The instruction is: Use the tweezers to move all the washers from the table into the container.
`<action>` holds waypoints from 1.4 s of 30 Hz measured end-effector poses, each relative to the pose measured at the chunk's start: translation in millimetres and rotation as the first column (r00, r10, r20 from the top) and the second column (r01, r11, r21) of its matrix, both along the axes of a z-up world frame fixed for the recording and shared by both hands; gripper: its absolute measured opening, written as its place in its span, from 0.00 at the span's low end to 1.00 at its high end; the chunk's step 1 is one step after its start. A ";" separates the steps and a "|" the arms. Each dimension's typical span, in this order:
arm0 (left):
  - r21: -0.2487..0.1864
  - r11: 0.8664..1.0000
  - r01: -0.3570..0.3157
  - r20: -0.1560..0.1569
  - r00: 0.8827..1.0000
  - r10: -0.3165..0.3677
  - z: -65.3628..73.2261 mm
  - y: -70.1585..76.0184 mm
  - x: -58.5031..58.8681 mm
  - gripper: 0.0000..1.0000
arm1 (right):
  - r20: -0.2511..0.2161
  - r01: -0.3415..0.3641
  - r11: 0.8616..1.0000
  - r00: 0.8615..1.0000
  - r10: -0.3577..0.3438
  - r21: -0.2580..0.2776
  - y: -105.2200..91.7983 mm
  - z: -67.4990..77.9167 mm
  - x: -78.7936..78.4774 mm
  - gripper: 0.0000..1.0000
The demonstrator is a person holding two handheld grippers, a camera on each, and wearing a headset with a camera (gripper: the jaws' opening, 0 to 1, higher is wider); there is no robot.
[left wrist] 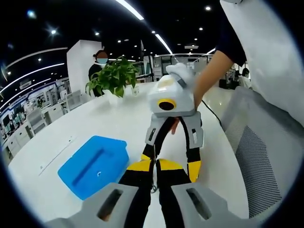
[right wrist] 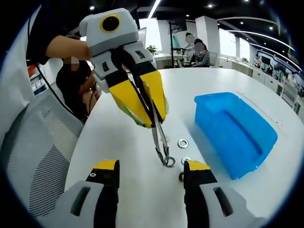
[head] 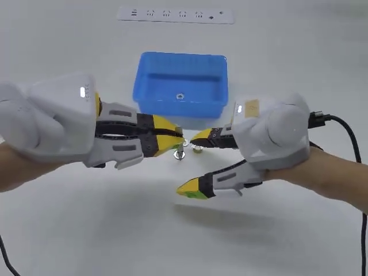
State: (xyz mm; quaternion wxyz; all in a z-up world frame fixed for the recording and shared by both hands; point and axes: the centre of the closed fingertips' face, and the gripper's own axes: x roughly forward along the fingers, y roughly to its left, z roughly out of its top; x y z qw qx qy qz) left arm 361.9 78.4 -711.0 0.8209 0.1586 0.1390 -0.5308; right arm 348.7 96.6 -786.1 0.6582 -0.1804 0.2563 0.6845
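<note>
My left gripper point(head: 172, 141) point(left wrist: 155, 167) is shut on thin metal tweezers point(right wrist: 159, 135) point(head: 179, 148) that point down at the white table. In the right gripper view the tweezer tips sit at a washer point(right wrist: 169, 161). Three more washers point(right wrist: 183, 142) lie close by on the table, toward the blue container point(head: 146, 86) point(right wrist: 237, 133) point(left wrist: 95, 164). One washer point(head: 180, 96) lies inside the container. My right gripper point(head: 192, 163) point(right wrist: 152, 171) is open, its jaws on either side of the washer group, holding nothing.
A white power strip point(head: 175, 14) lies at the far edge of the table behind the container. A black cable point(head: 351, 144) trails from the right gripper. A mesh office chair point(left wrist: 259, 161) stands beside the table, and a potted plant point(left wrist: 114, 78) stands on its far end.
</note>
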 end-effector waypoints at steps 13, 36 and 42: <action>-0.009 1.000 0.003 -0.004 1.000 -0.003 -0.3 -4.3 1.9 0.06 | 0.047 -0.019 1.000 0.999 0.019 0.020 10.8 -0.5 11.4 0.20; 0.002 1.000 0.000 -0.011 1.000 0.000 -2.8 1.6 1.8 0.06 | 0.065 -0.072 0.995 0.996 0.068 0.065 18.3 5.9 10.8 0.12; 0.006 1.000 -0.007 -0.010 1.000 0.008 -3.3 2.1 4.1 0.06 | 0.077 -0.081 0.995 0.994 0.076 0.060 18.8 6.1 11.0 0.10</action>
